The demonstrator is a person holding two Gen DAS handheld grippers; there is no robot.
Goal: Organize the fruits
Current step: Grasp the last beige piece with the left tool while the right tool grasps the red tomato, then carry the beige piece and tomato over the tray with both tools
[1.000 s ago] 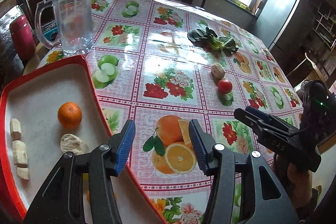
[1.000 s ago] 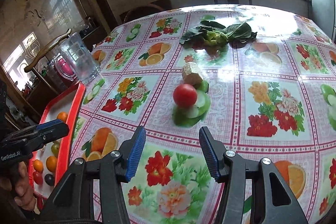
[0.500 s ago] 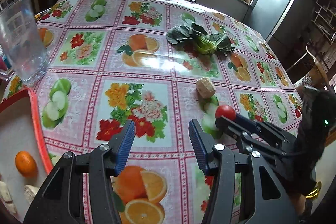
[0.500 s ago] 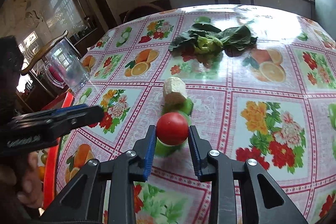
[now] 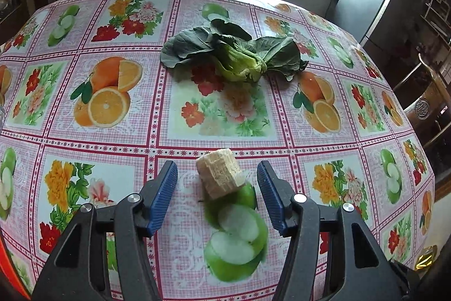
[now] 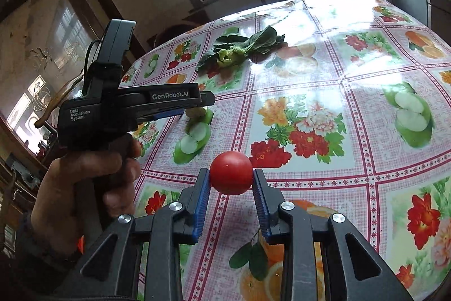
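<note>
Tomato pinched in right claw; left claw spread, straddling pale chunk, identity unclear.

The left wrist view looks low and close across the table toward the windows, between its own fingers. The right wrist view sits higher, angled left, facing the same windows. Both share the leafy greens and the tablecloth around them.
</note>
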